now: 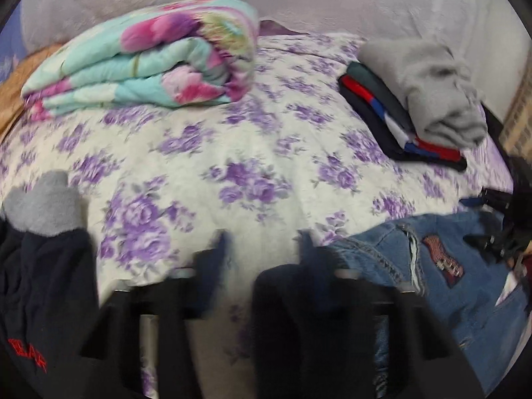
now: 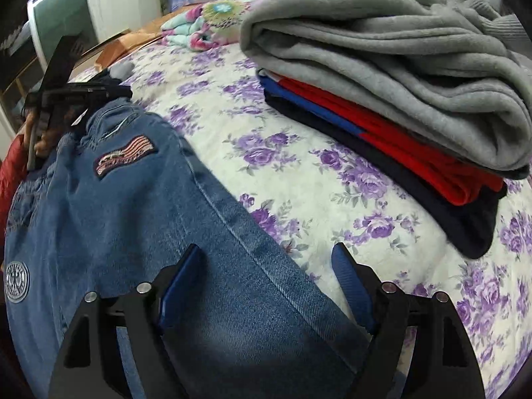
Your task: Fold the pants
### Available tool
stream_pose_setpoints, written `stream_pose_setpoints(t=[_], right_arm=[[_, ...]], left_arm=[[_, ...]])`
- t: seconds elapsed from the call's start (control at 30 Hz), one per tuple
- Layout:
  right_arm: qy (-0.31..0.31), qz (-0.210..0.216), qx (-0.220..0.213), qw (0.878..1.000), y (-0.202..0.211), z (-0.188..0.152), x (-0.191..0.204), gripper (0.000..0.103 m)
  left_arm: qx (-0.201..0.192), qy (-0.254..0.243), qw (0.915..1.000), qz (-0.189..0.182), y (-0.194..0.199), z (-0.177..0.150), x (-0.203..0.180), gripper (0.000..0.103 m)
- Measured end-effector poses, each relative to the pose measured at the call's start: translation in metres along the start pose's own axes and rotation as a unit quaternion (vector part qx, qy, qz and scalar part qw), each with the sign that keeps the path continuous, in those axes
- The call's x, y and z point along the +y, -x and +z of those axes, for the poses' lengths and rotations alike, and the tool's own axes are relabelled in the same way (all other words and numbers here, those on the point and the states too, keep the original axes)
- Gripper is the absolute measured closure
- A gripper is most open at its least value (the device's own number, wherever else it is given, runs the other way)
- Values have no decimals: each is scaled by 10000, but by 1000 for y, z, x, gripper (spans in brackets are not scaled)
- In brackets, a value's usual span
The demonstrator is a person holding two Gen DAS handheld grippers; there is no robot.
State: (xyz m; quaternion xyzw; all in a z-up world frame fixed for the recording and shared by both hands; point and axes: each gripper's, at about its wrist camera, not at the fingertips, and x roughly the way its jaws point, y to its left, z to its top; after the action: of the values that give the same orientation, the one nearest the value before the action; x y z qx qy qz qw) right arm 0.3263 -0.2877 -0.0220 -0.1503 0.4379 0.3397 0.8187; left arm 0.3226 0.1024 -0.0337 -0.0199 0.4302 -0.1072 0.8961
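1. Between the right claw [image 2: 266,266] fingers: the blue pads stand spread wide and nothing is pinched. The seamed edge of the jeans [image 2: 133,216] runs through the gap. The left-side pad hangs over denim, the right-side pad over the floral bedsheet [image 2: 299,183]. Cannot tell whether either pad touches the cloth.
2. Ahead and left of the right claw: the jeans lie flat on the sheet, running away toward the waistband. A round white badge [image 2: 16,282] sits far left, and a flag patch [image 2: 124,154] lies further up.
3. Ahead and right of the right claw, apart from the jeans: a folded stack, with a grey fleece [image 2: 399,66] on top of a red, blue and dark garment [image 2: 415,159].
4. Left claw [image 1: 262,242], own view, heavily blurred: the fingers read as apart, with only bare sheet in the gap and no cloth held.
5. Right of the left claw, close by: the patched top of the jeans.
6. Left of the left claw: a dark garment [image 1: 40,282] with red lettering and a grey lining.
7. Far ahead of the left claw: a folded flowered quilt [image 1: 149,56] to the left, and the same clothes stack to the right.
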Motion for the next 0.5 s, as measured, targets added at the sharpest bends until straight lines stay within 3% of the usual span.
stream_pose_setpoints(t=[0.07,0.13,0.2,0.37,0.5], right_arm=[[98,-85,-19,9999,6,0,9,72],[58,-430,20,9991,13,0,21,88],[14,-615,-91,9981,29,-3,32,93],[16,-1037,-651,9925,92,-8,71,94],[220,-1296,-1038,9859,147,-31,122,95]], left_arm=[[-111,-167,9998,93,2,1,-7,87],[-265,-98,9996,61,8,3,-5,93],[-379,2,9993,-13,15,5,-1,103],[-868,162,9955,-336,50,-1,-4,103],[-980,366,9930,-543,75,-20,-11,102]])
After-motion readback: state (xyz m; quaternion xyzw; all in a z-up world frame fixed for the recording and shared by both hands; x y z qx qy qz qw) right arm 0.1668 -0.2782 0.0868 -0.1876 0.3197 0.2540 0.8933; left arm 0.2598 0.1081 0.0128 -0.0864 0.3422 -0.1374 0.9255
